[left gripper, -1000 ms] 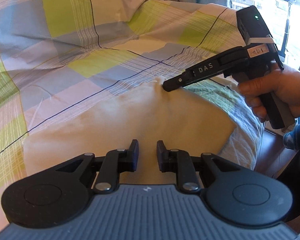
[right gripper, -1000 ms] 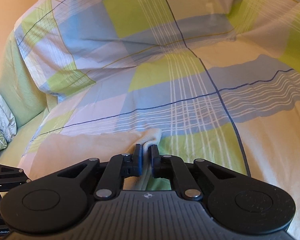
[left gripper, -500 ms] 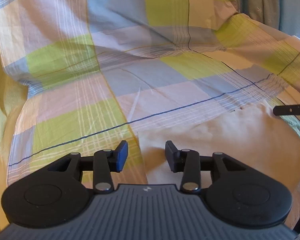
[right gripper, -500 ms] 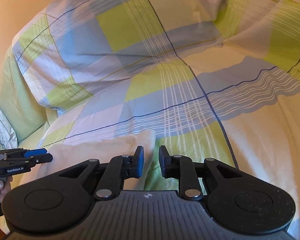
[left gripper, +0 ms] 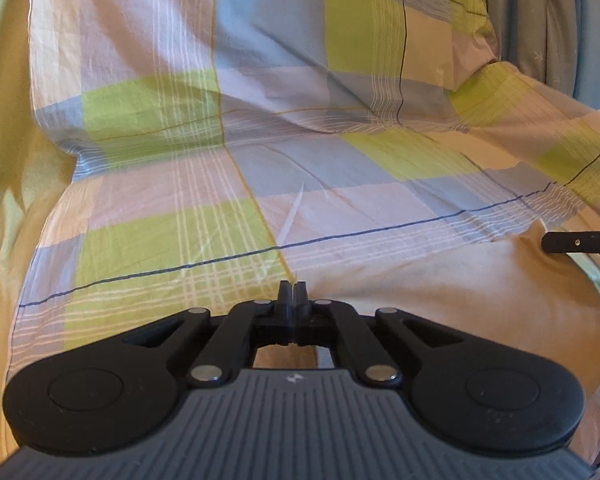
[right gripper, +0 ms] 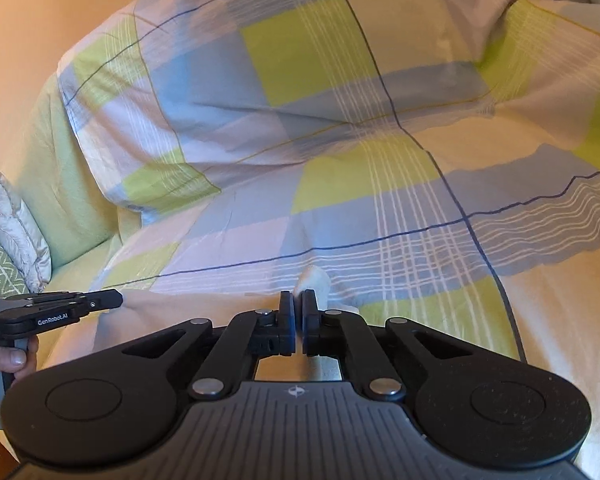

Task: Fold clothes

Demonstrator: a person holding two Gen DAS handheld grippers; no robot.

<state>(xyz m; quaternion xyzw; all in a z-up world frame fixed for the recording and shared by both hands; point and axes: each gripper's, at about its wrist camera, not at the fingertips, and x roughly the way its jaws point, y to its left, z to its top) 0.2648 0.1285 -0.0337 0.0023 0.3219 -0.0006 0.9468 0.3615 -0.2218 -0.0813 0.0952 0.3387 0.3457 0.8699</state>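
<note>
A cream garment lies flat on the checked duvet, near its front edge. My left gripper is at the garment's far left corner, its jaws closing tight together on the cloth edge. The right gripper is at the far right corner, its jaws closing on a fold of cream garment that puffs up just past the tips. The right gripper's fingers show at the right edge of the left wrist view. The left gripper's fingers show at the left of the right wrist view, held by a hand.
The checked duvet rises in a soft mound behind the garment. A green sheet and patterned cushions lie to the left. Grey curtains hang at the back right.
The left gripper swung left from the garment's middle to its left corner, opened wide, then shut there. The right gripper stayed at its corner, opened briefly and shut on the cloth again.
</note>
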